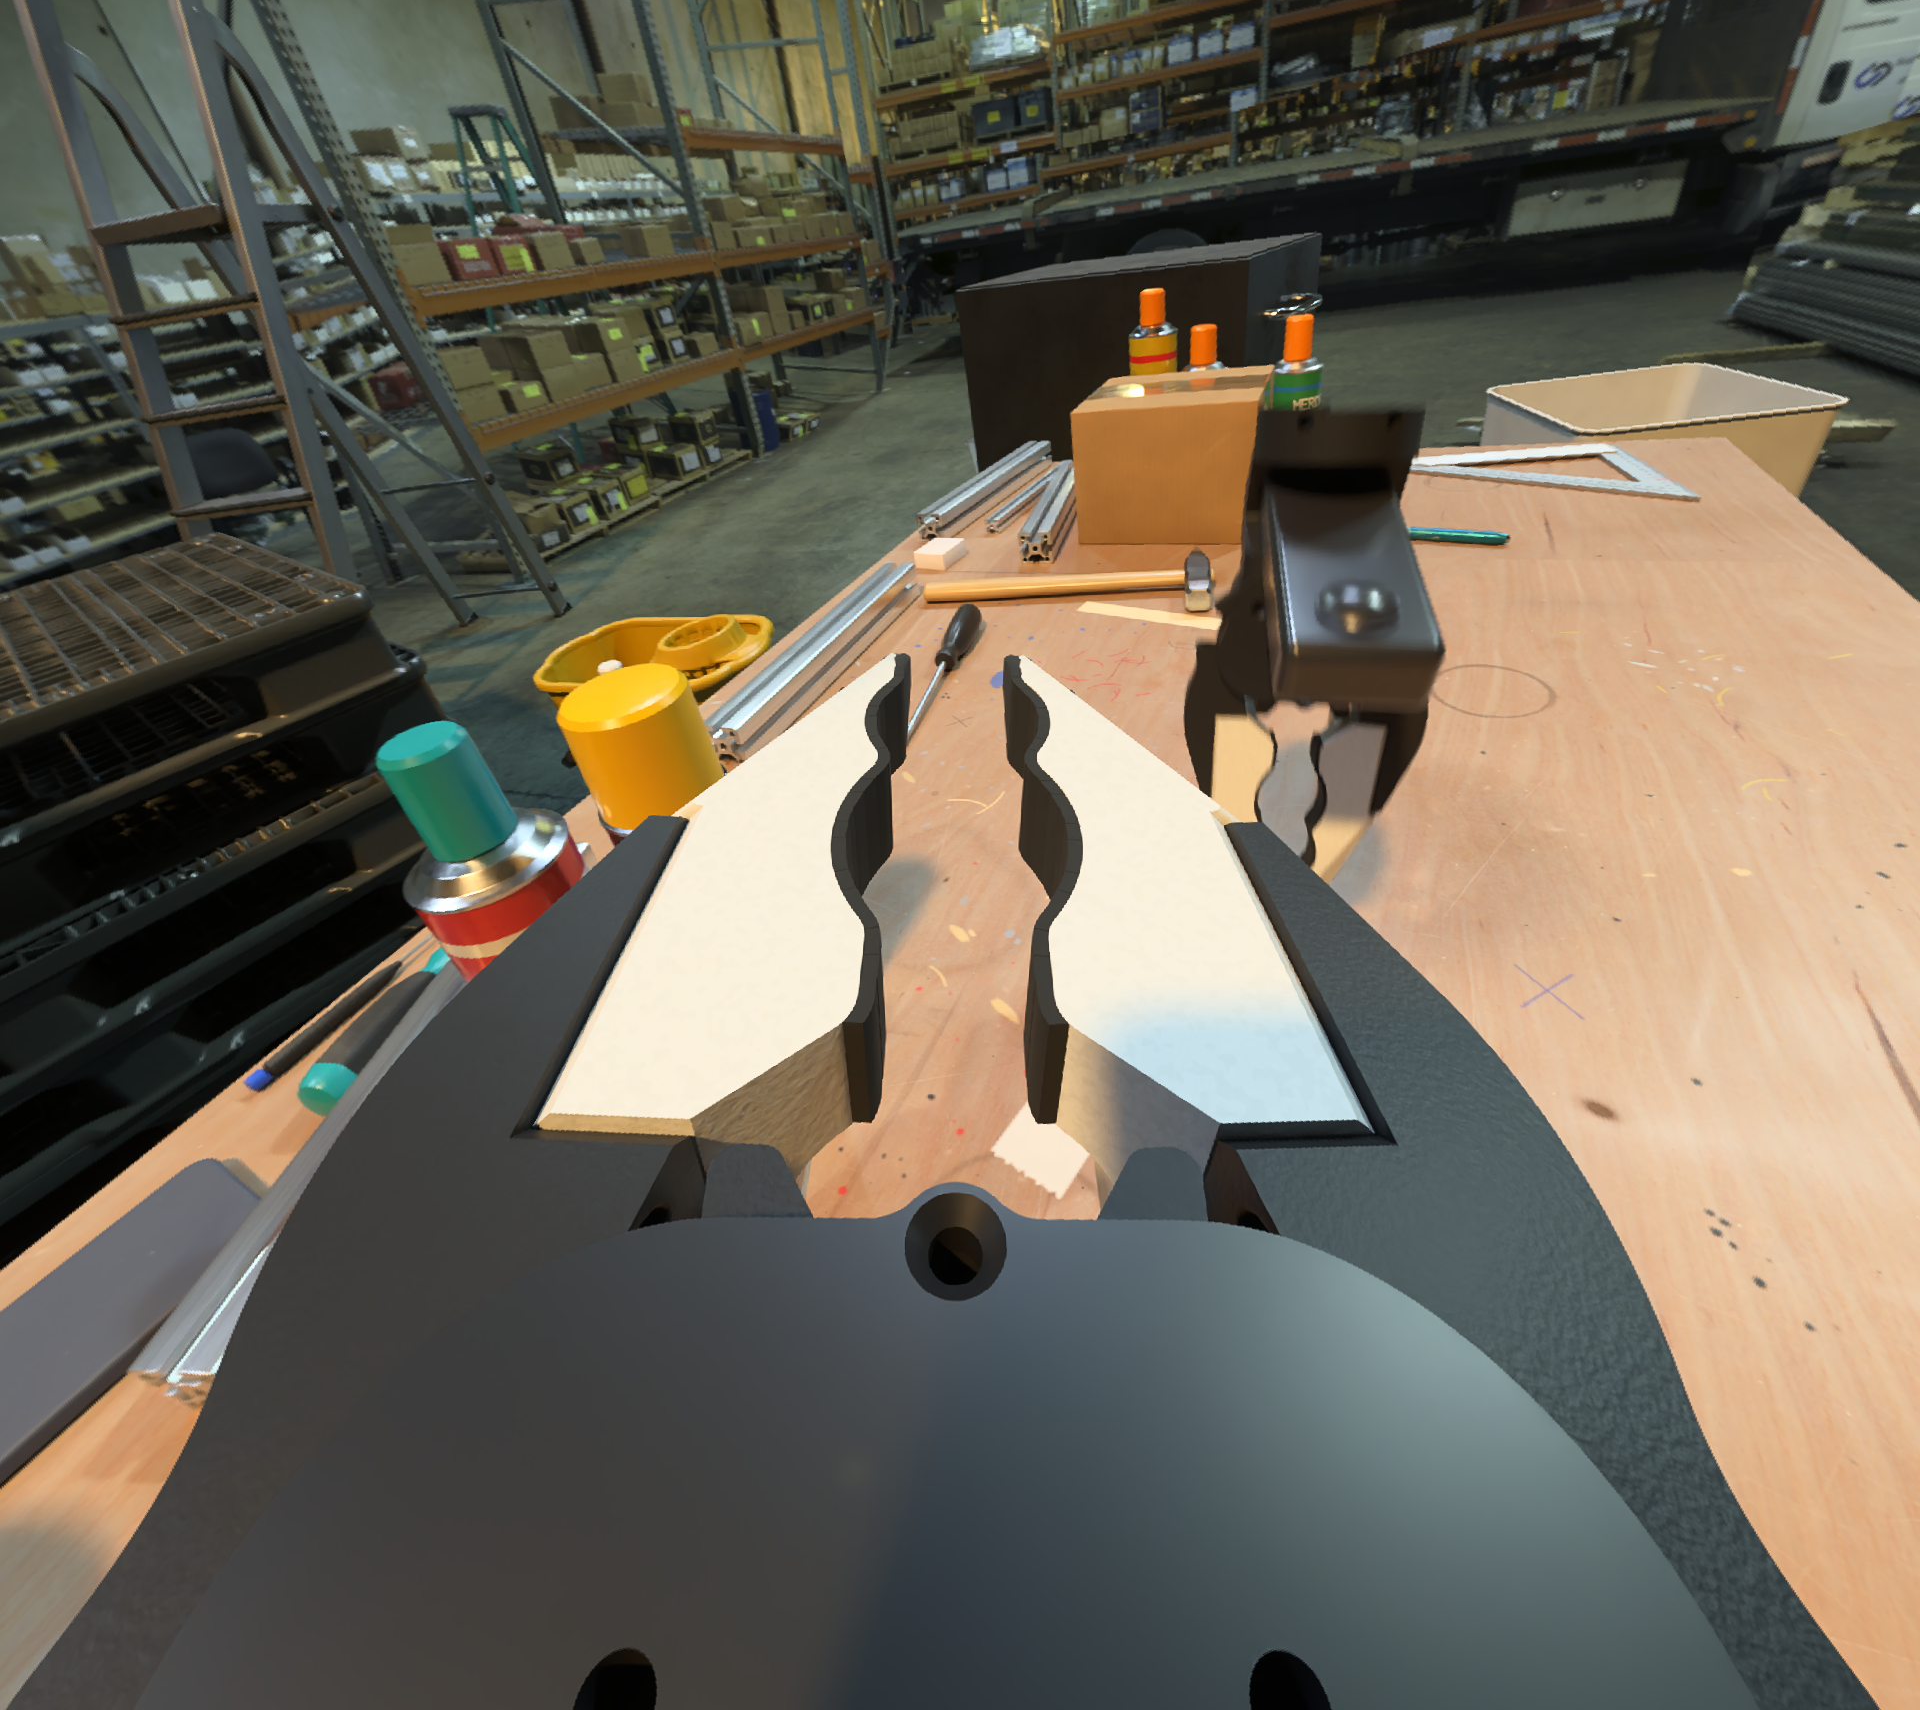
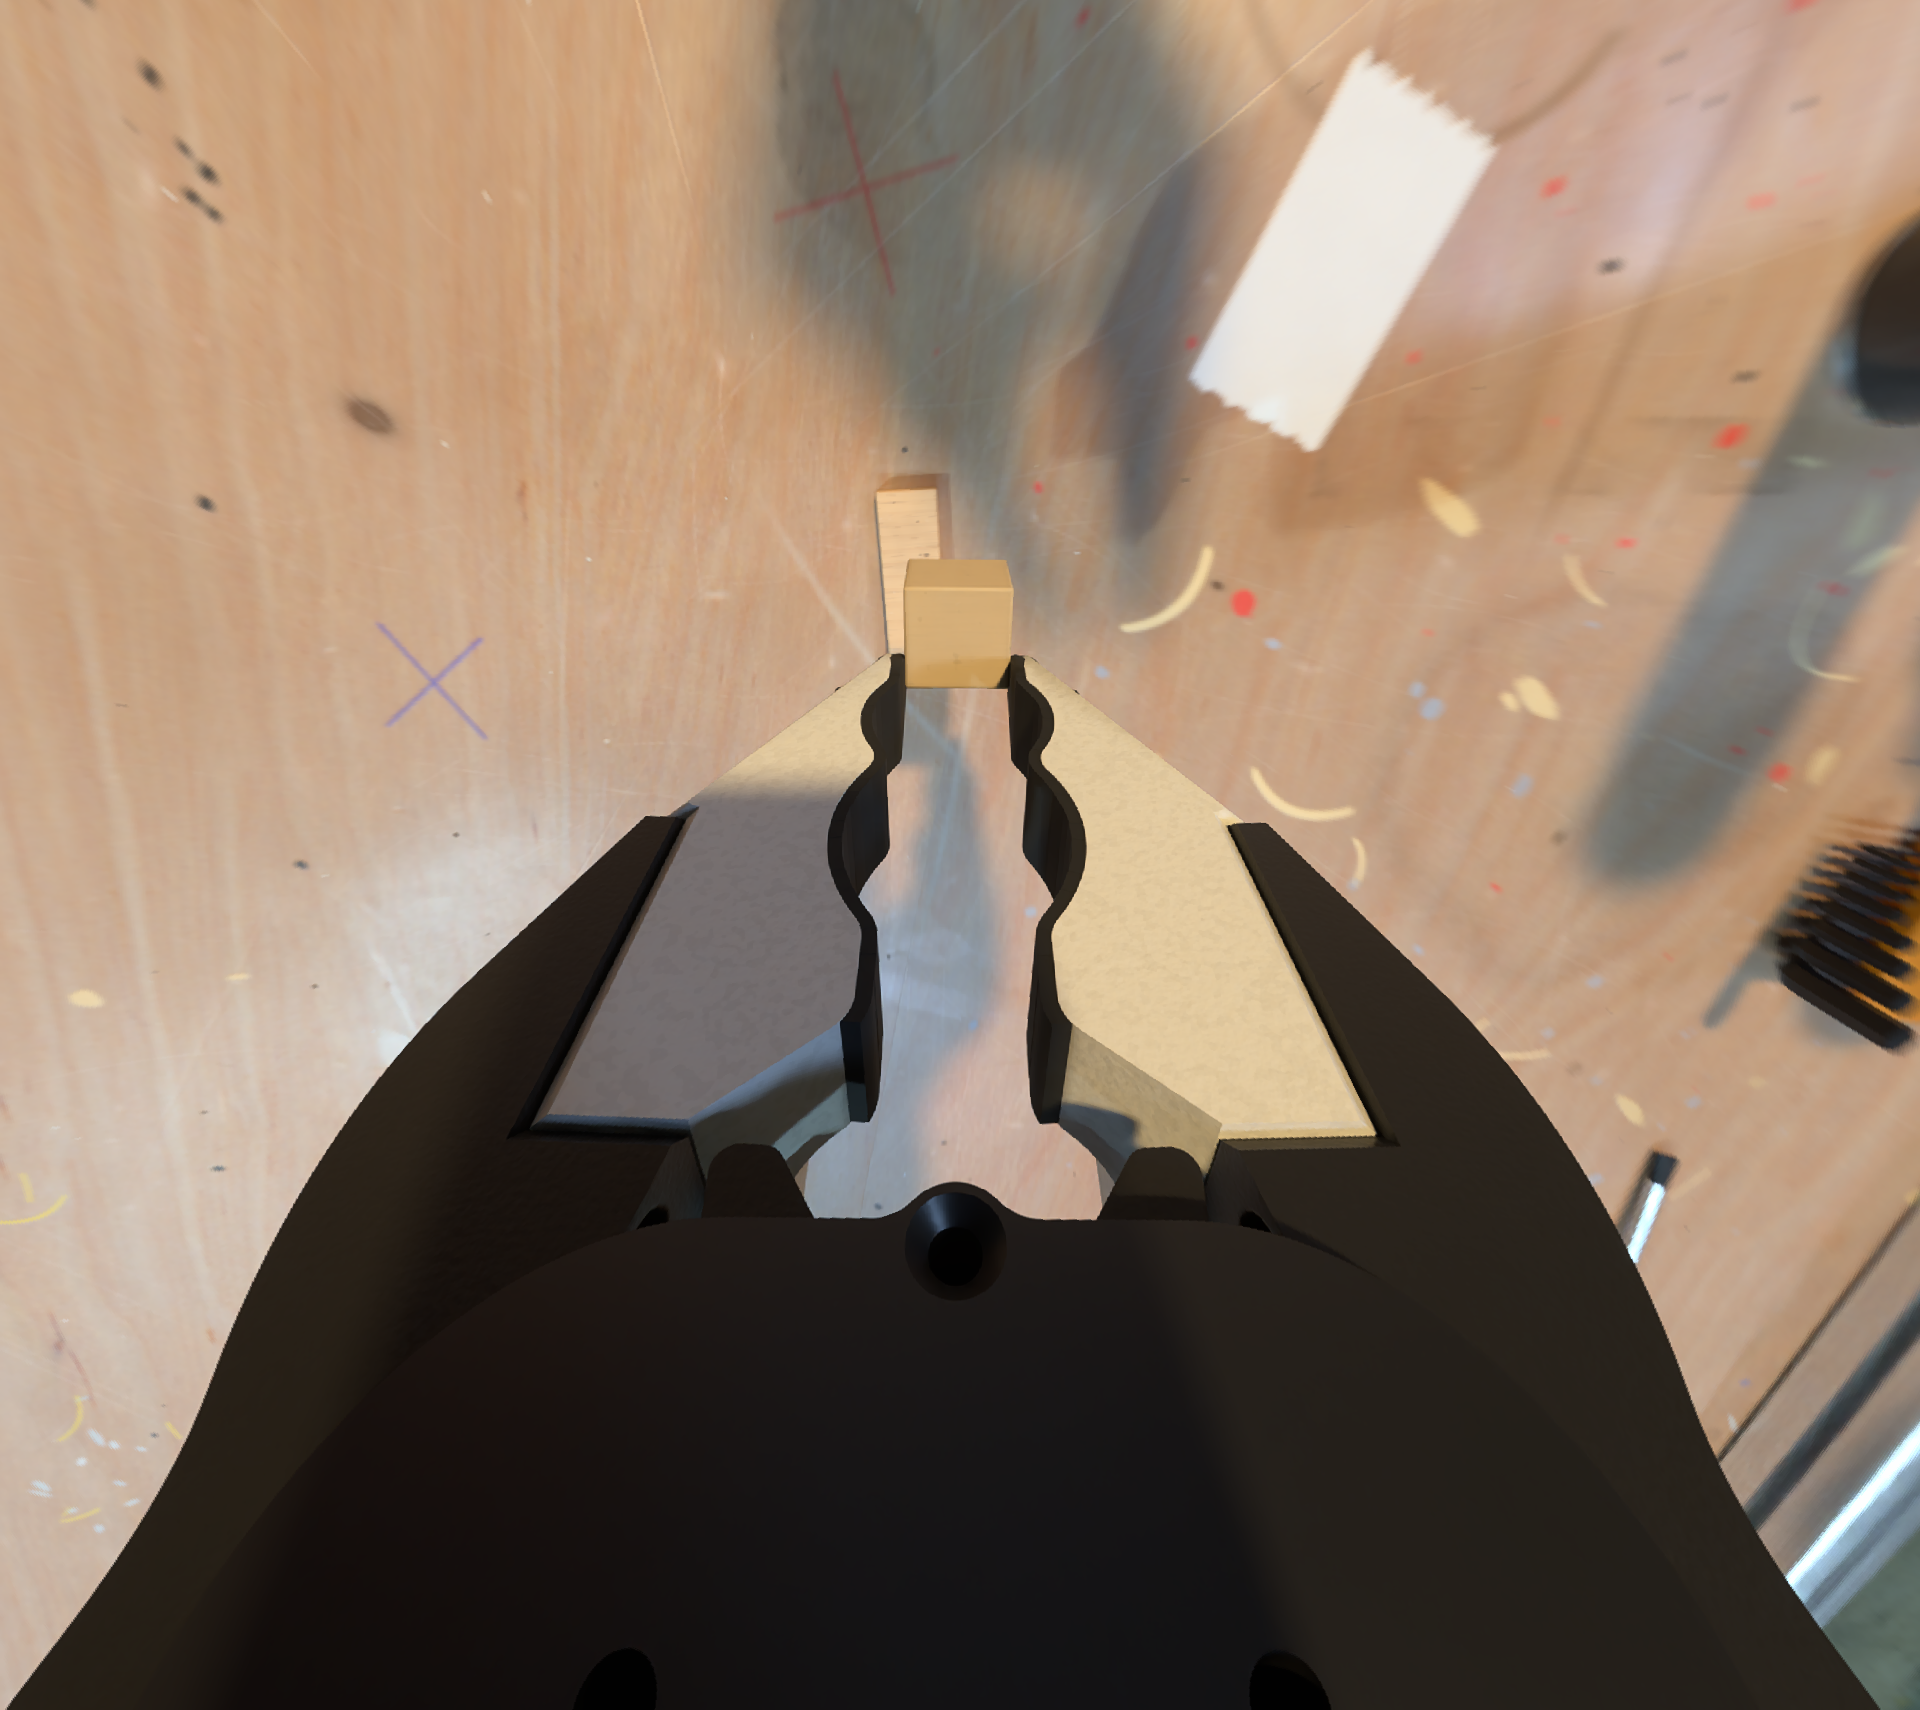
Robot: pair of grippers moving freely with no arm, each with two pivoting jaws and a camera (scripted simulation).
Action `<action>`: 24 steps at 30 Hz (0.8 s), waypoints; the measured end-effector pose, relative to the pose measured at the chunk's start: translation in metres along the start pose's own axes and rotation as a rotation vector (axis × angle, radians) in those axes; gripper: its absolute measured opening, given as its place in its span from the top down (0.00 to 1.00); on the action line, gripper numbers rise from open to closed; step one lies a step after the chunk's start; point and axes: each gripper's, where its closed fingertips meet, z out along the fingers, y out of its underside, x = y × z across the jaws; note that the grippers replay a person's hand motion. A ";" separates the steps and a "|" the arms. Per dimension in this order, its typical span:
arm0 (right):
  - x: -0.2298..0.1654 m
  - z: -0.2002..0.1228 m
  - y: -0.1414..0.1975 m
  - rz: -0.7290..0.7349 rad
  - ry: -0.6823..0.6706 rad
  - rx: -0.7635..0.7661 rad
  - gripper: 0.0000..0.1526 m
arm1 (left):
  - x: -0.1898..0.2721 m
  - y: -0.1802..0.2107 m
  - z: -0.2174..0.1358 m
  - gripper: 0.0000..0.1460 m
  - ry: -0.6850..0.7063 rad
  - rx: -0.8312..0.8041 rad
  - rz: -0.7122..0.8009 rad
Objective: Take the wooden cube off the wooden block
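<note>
In the right wrist view my right gripper (image 2: 957,673) points down at the table and is shut on the small wooden cube (image 2: 957,621), held between its fingertips. The long pale wooden block (image 2: 914,517) lies on the table below, running under the fingers; whether the cube still touches it I cannot tell. In the left wrist view the right gripper (image 1: 1294,819) hangs over the block (image 1: 1345,850) ahead and to the right; the cube is hidden there. My left gripper (image 1: 956,673) is open and empty above the table.
Left of my left gripper stand a yellow can (image 1: 634,746), a red spray can with a teal cap (image 1: 478,850) and aluminium rails (image 1: 821,673). Farther back are a screwdriver (image 1: 951,647), a hammer (image 1: 1070,588) and a cardboard box (image 1: 1164,465). A white tape strip (image 2: 1340,252) lies near the block.
</note>
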 end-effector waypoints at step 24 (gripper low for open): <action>-0.007 -0.265 -0.123 0.039 -0.020 0.163 0.87 | 0.127 -0.009 0.077 0.88 0.524 0.008 -0.230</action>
